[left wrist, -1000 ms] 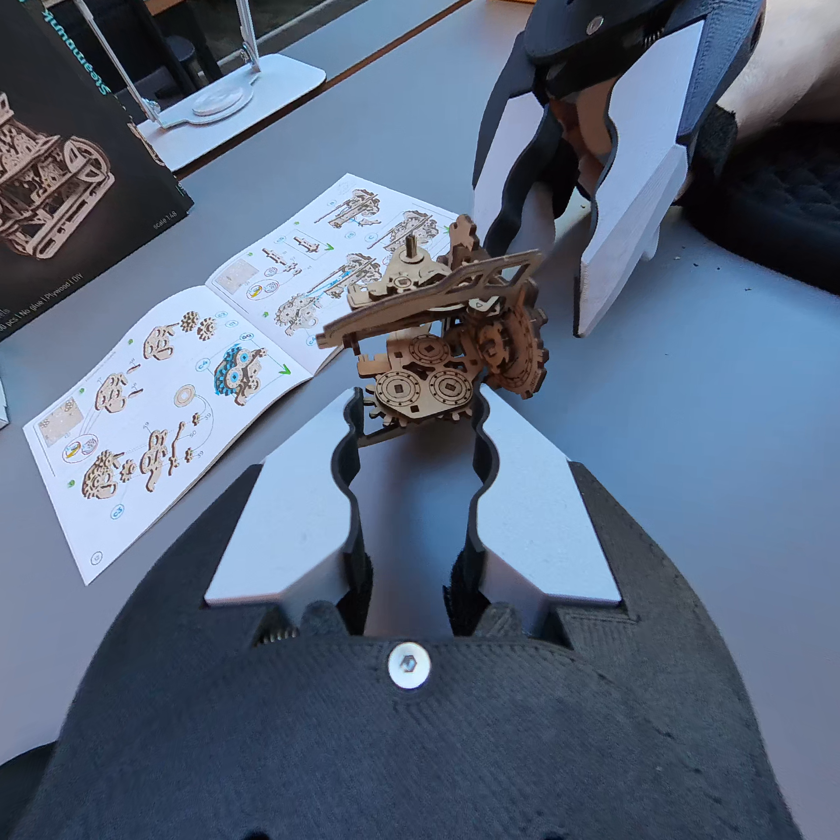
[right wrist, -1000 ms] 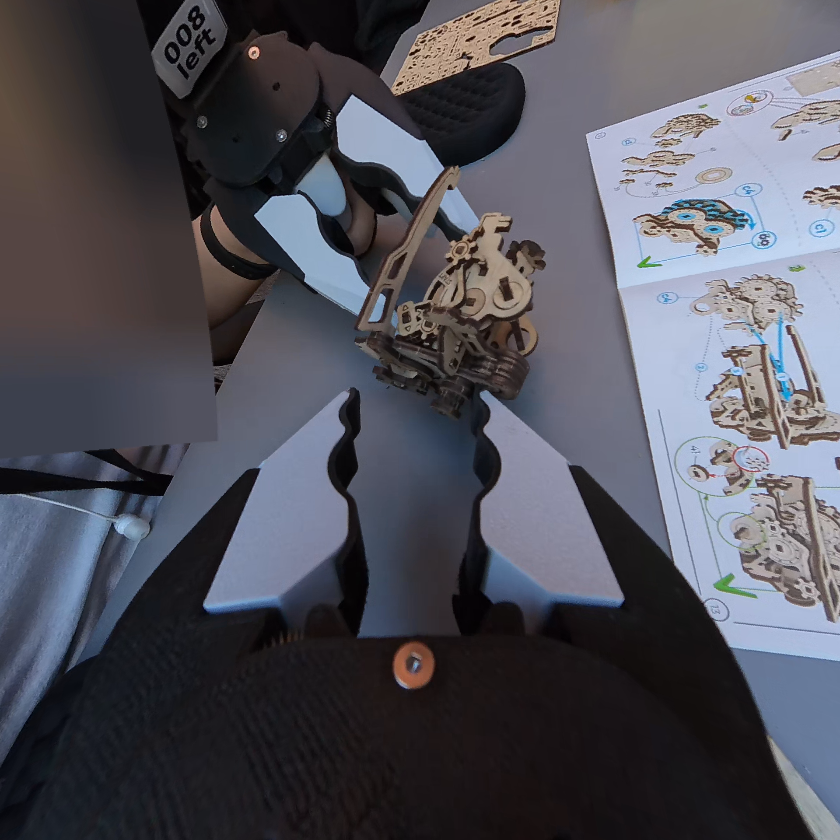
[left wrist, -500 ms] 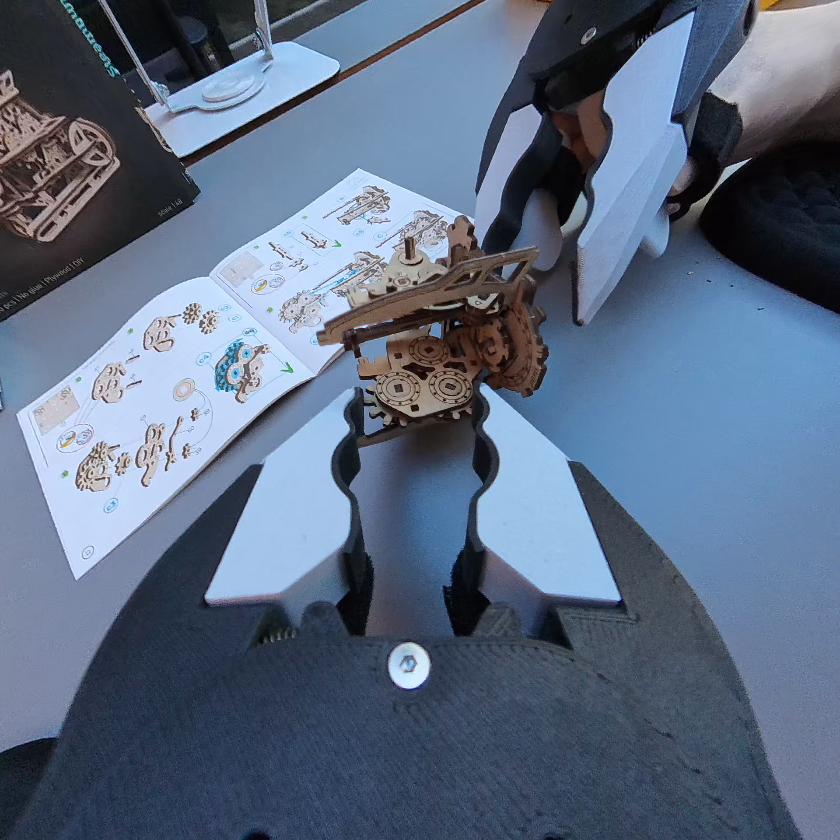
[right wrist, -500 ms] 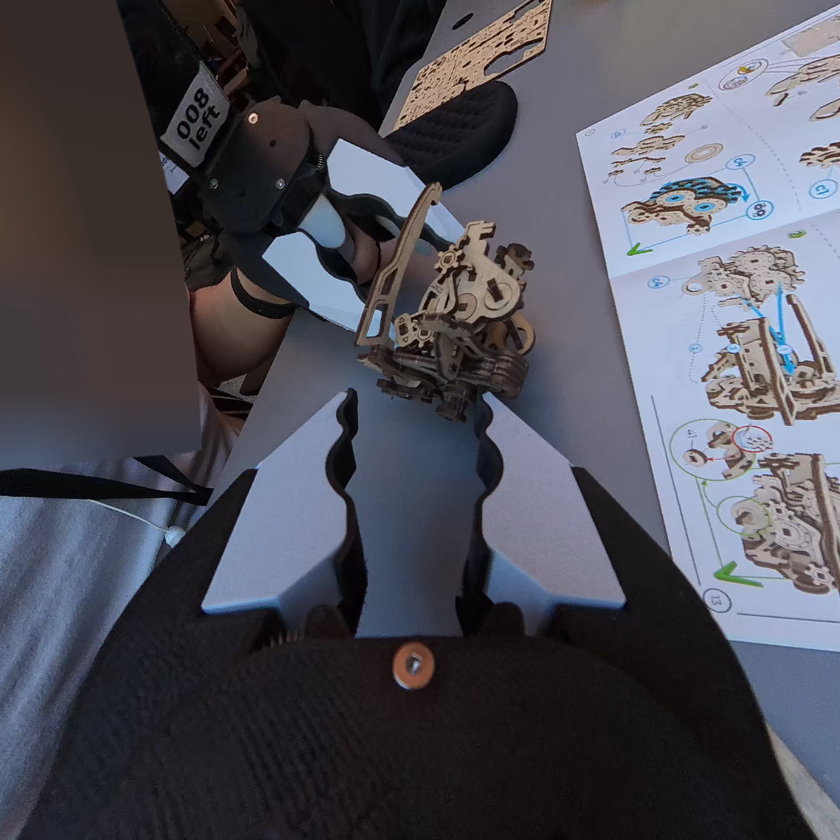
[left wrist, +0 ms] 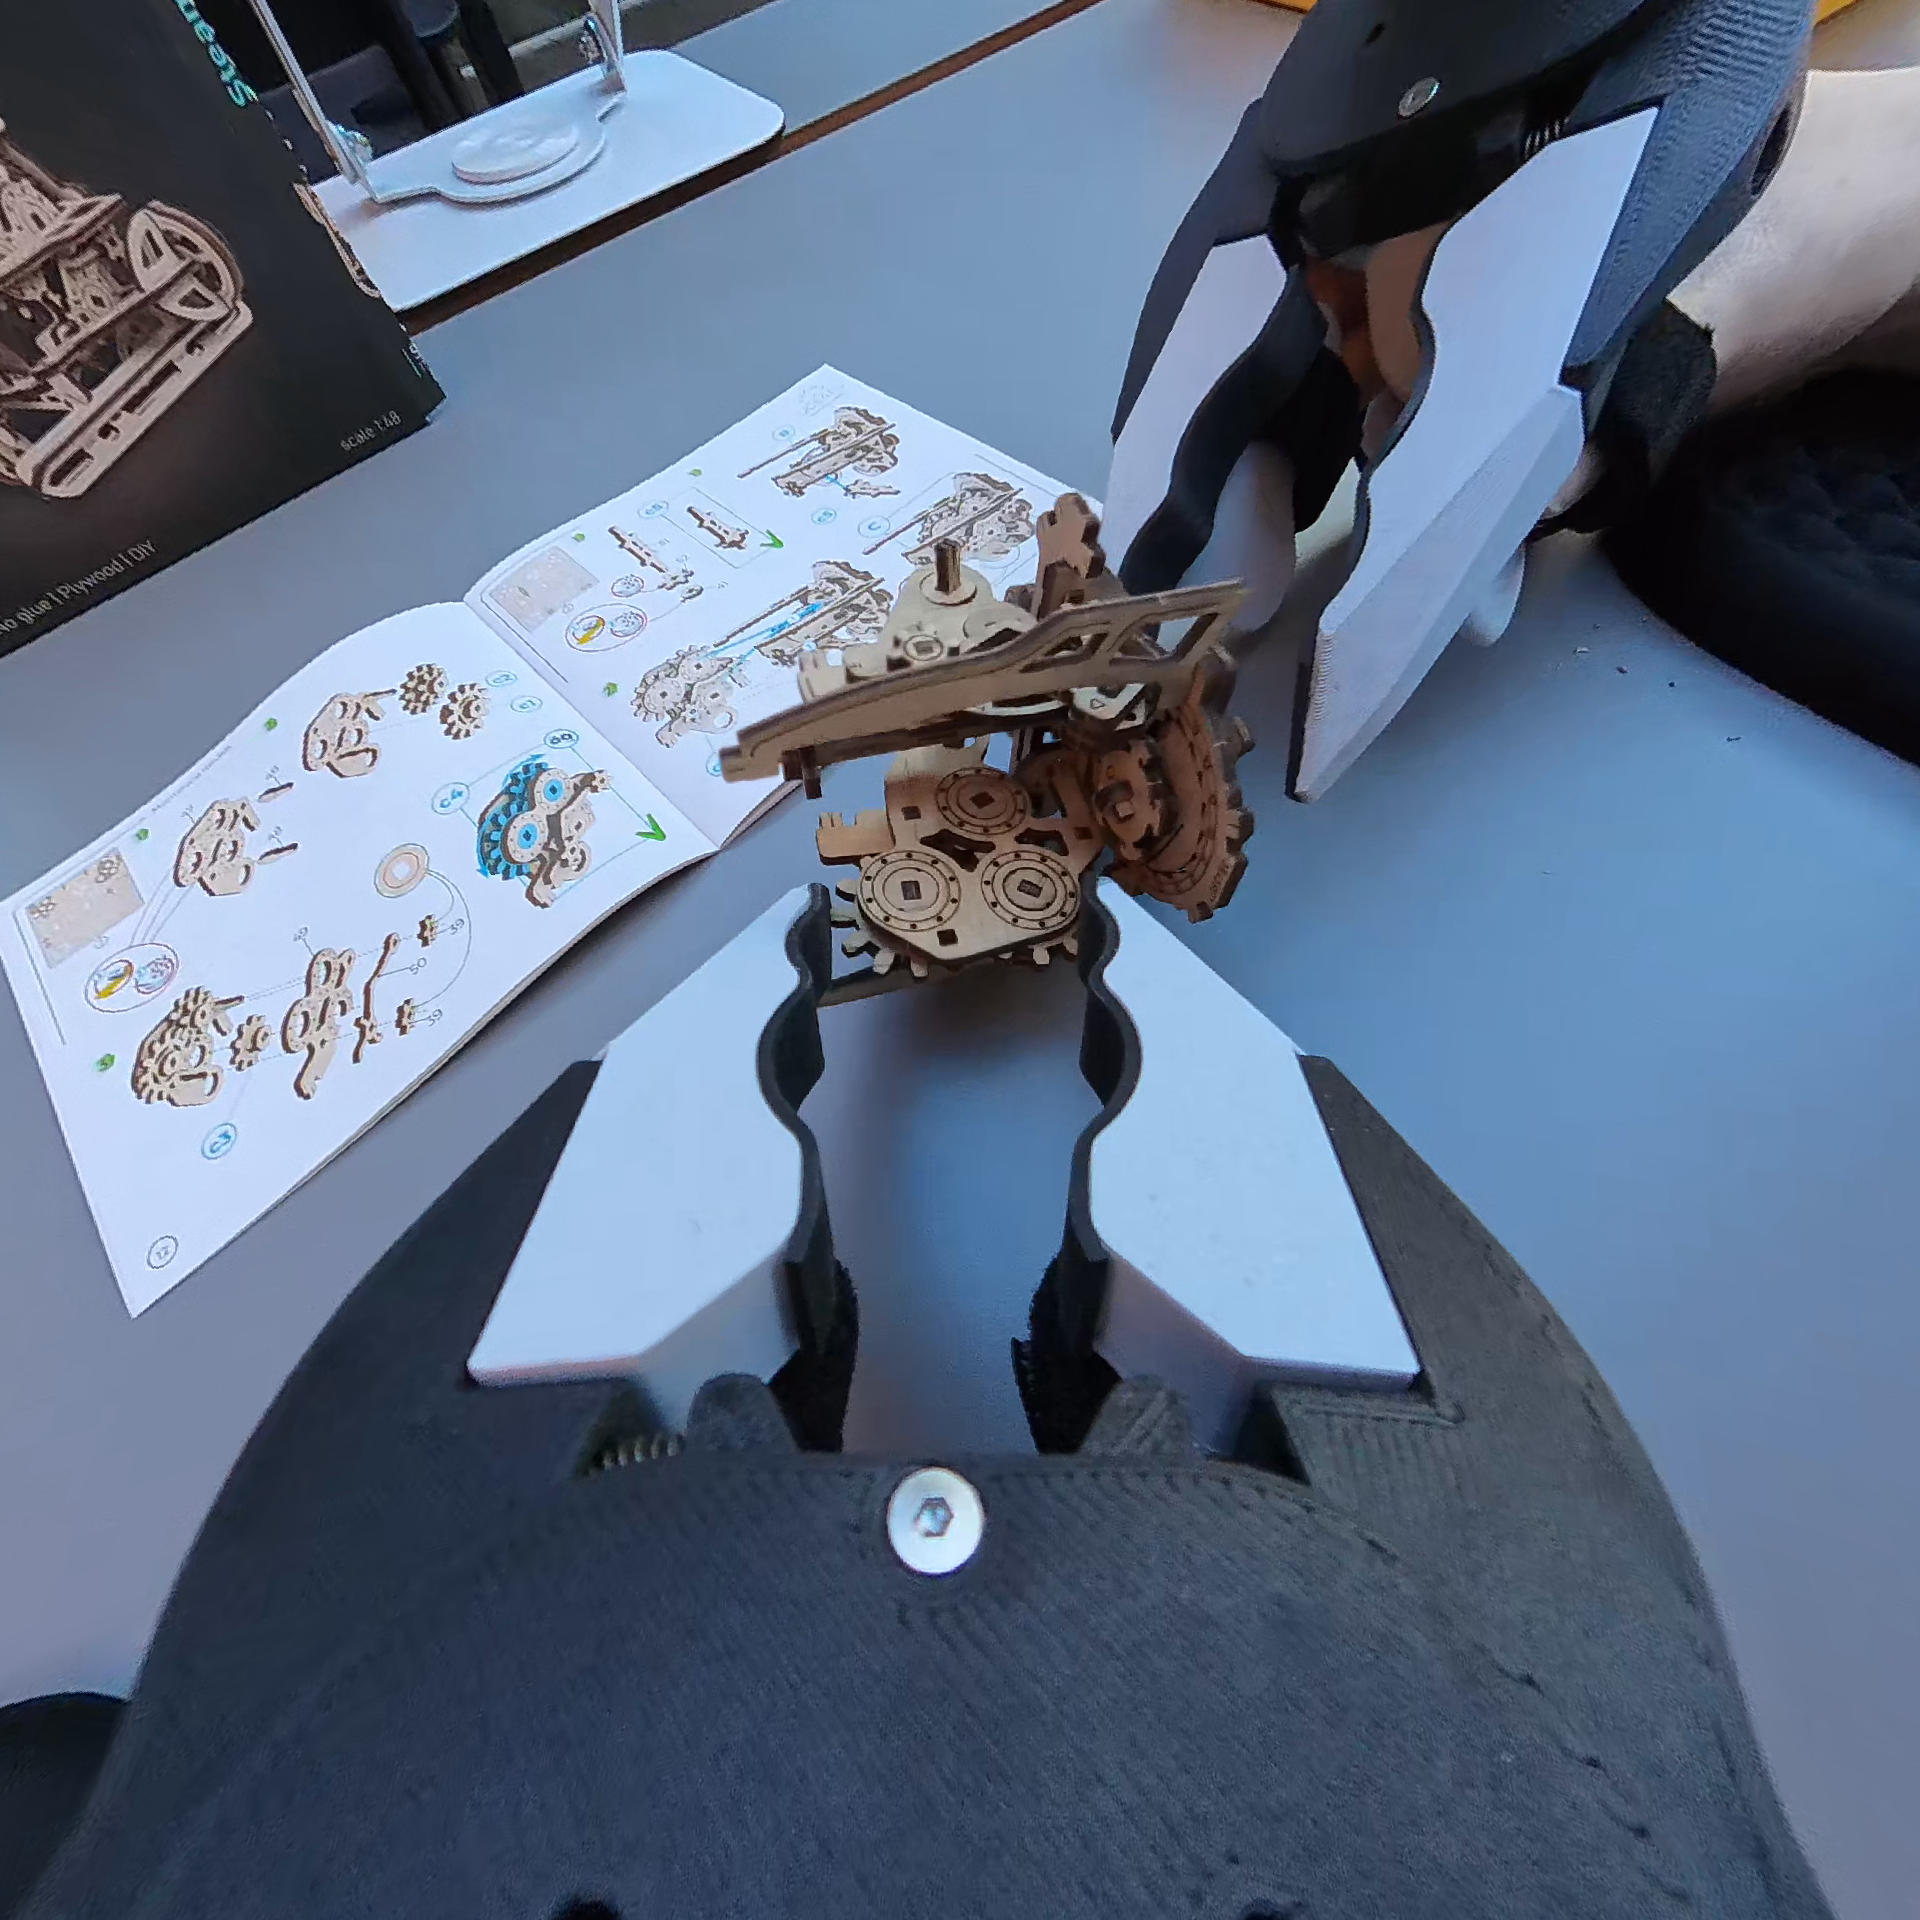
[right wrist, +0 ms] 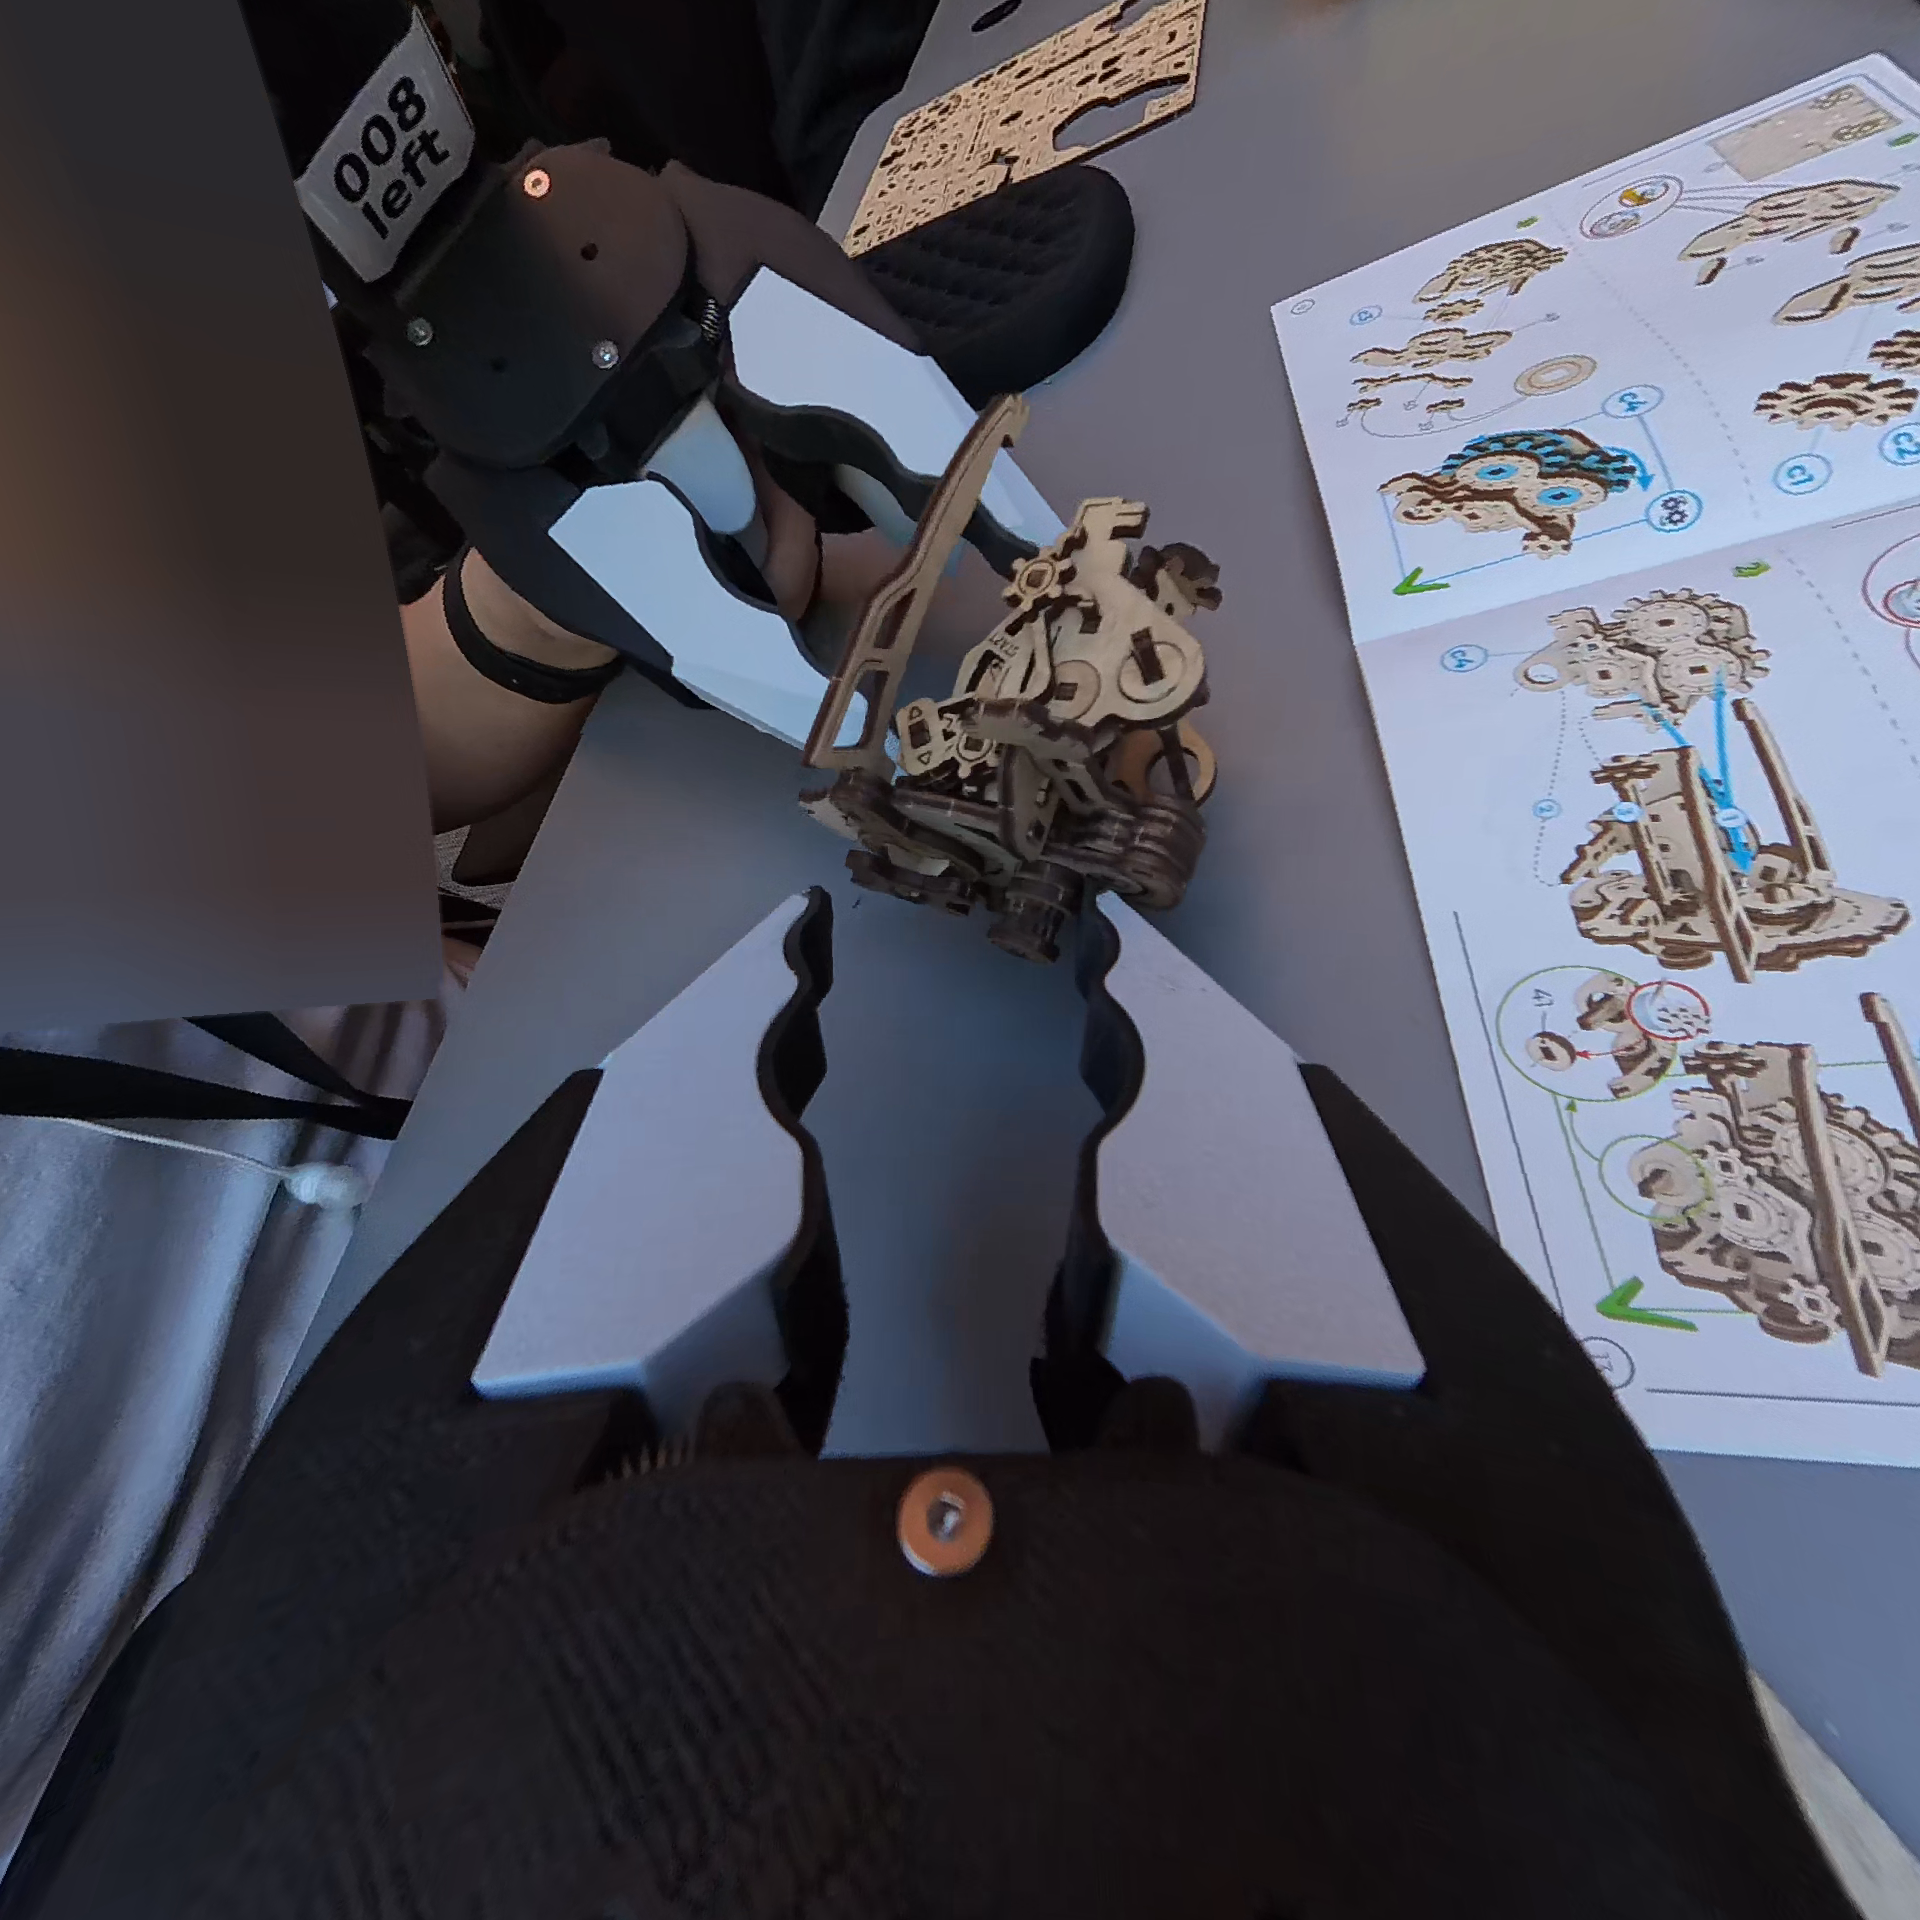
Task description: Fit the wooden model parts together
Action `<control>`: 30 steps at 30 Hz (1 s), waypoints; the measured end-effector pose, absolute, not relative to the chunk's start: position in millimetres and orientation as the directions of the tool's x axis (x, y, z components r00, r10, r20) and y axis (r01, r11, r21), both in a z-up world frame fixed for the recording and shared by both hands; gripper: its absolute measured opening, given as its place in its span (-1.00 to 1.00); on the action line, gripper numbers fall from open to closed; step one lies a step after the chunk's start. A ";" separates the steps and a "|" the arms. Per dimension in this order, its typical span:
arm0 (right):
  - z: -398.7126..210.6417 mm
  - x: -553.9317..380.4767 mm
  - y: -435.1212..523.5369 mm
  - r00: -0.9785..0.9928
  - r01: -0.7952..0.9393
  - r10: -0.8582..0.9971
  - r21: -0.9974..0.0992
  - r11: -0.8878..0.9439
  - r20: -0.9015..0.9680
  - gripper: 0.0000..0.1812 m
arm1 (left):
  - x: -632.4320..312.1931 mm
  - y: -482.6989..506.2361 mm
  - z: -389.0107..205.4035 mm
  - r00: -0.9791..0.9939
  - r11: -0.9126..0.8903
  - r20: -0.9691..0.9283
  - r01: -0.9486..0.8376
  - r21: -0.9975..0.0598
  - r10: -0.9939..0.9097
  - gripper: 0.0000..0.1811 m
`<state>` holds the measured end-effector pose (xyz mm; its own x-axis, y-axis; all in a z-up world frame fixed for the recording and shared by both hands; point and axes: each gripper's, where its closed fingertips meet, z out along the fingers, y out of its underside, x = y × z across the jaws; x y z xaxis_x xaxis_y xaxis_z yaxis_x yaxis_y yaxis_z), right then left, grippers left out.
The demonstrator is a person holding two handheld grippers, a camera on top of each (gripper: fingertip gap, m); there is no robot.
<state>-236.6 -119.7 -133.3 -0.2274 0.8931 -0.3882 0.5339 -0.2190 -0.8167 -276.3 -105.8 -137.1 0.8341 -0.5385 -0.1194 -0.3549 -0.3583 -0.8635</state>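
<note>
A partly built wooden gear model (left wrist: 987, 831) with a long curved strut on top is held just above the grey table (left wrist: 1558, 1143). My left gripper (left wrist: 956, 909) is shut on the model's lower gear plate, which fills the gap between the fingertips. It also shows in the right wrist view (right wrist: 935, 623), behind the model (right wrist: 1039, 748). My right gripper (right wrist: 956, 914) is open, with its tips close to the model's underside. In the left wrist view my right gripper (left wrist: 1221, 670) comes in from the upper right, its fingers straddling the model's large gear side.
An open instruction booklet (left wrist: 416, 831) lies left of the model and shows in the right wrist view (right wrist: 1610, 727). A black model box (left wrist: 156, 312) and a white stand base (left wrist: 540, 156) are behind. A black padded rest (right wrist: 997, 260) and a wooden part sheet (right wrist: 1039, 114) lie farther off.
Both grippers and the model have shifted slightly together over the table. The right gripper has tilted a little at the model's gear side. The left grip is unchanged.
</note>
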 end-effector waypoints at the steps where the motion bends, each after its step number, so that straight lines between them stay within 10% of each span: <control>1: -133.1 -236.7 -119.9 -0.228 0.532 0.894 -0.818 -0.218 -0.386 -0.49 | -276.3 -105.6 -137.3 0.835 -0.359 -0.120 -0.356 -0.863 -0.538 -0.49; 30: -127.2 -239.0 -122.0 -0.237 0.502 0.902 -0.840 -0.203 -0.360 -0.47 | -297.4 -124.4 -123.1 0.913 -0.379 -0.092 -0.255 -0.890 -0.397 -0.32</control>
